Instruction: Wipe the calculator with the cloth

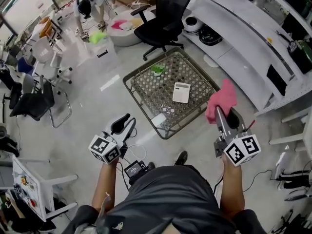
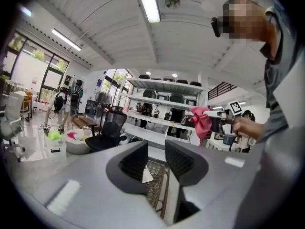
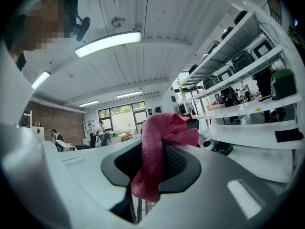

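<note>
We record a low wire-mesh table [image 1: 148, 89] on the floor ahead of the person. The left gripper [image 1: 127, 122] is held off the table's near-left edge, its jaws slightly apart with nothing between them. The right gripper [image 1: 225, 115] is raised by the table's right corner, jaws clamped on a pink cloth [image 1: 222, 99] that bunches above and hangs below them. The white calculator [image 1: 181, 92] lies flat on the mesh, right of centre, apart from both grippers. A small green item [image 1: 157, 69] sits near the far corner.
</note>
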The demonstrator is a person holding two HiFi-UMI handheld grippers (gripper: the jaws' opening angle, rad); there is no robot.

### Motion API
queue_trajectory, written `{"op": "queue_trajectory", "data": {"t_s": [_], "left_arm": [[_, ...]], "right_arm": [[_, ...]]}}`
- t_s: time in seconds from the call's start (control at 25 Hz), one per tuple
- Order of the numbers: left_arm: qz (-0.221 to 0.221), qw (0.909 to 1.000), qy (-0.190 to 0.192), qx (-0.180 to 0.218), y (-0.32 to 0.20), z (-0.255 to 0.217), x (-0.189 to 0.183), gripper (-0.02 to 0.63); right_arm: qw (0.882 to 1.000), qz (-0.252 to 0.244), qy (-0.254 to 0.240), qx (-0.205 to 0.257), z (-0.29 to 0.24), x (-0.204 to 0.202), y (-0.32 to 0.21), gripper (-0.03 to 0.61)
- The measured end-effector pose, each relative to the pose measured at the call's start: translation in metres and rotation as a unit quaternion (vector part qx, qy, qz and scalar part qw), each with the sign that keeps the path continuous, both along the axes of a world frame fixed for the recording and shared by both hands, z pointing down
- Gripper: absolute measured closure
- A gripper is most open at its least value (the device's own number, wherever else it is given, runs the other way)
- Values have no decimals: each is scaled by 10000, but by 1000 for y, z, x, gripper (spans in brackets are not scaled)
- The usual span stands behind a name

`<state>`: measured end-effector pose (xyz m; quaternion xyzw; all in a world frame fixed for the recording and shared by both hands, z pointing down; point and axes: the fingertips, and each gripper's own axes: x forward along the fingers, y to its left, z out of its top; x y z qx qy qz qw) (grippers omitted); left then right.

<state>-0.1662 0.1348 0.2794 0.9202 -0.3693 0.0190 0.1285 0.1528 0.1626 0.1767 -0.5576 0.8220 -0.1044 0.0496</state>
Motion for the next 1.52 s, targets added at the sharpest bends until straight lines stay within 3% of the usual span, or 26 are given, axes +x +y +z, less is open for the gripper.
{"op": "queue_trajectory", "data": {"t_s": [0.32, 0.52, 0.68, 0.84, 1.24, 1.52], "left_arm": [[-640, 9978, -180, -59, -2, -2, 24, 443], [-856, 9961, -221, -27, 8, 4, 20, 443], [-955, 9951, -230, -90, 7, 10, 44, 443], [-752, 9969, -212, -110, -8, 18, 65, 443], [130, 9997, 88, -171, -79, 24, 101, 443], [634, 9977, 168, -175, -138, 15, 87, 443]], "right_arm": [[9982, -586, -143, -35, 7, 26, -46, 492], [9960, -874, -186, -79, 13, 21, -61, 492], [9945, -1013, -213, -155, 13, 40, -68, 492], [9960, -832, -201, -247, 22, 59, -66, 492], [9991, -218, 41, -365, 18, 63, -89, 492], [9988, 254, 130, -401, 8, 41, -114, 492]]}}
